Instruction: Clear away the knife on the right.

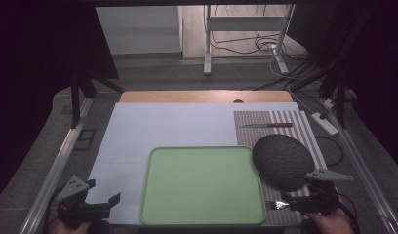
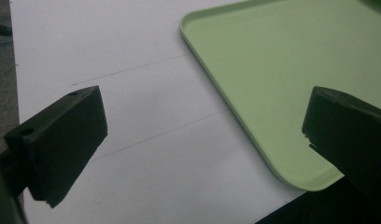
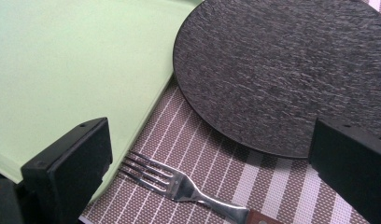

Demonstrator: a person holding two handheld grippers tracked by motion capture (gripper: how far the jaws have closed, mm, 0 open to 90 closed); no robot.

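- High view: a green tray [image 1: 202,185] lies at the near middle of the white sheet [image 1: 153,126], probably as the place where things are to be gathered. The dark round plate [image 1: 282,161] sits on the striped placemat [image 1: 304,127] just right of the tray, its edge at the tray's right rim. A knife [image 1: 266,125] lies across the far part of the mat, well apart from the plate.
- High view: the fork [image 1: 276,204] lies on the mat's near edge, tines toward the tray, right in front of the right gripper [image 1: 304,204]; the left gripper [image 1: 102,202] waits at the sheet's near left corner, away from the tableware, so it seems idle for now.
- Left gripper view: the left gripper's jaws stand wide apart over bare white sheet, with nothing between them; the tray's near left corner [image 2: 300,179] lies just ahead.
- Right gripper view: the right gripper's jaws are spread wide and empty, one over the tray's edge [image 3: 146,112], the other near the plate [image 3: 282,74]. The fork [image 3: 179,182] lies flat between them, untouched, its wooden handle toward the camera; judging by this line-up, the fork is the thing about to be taken.
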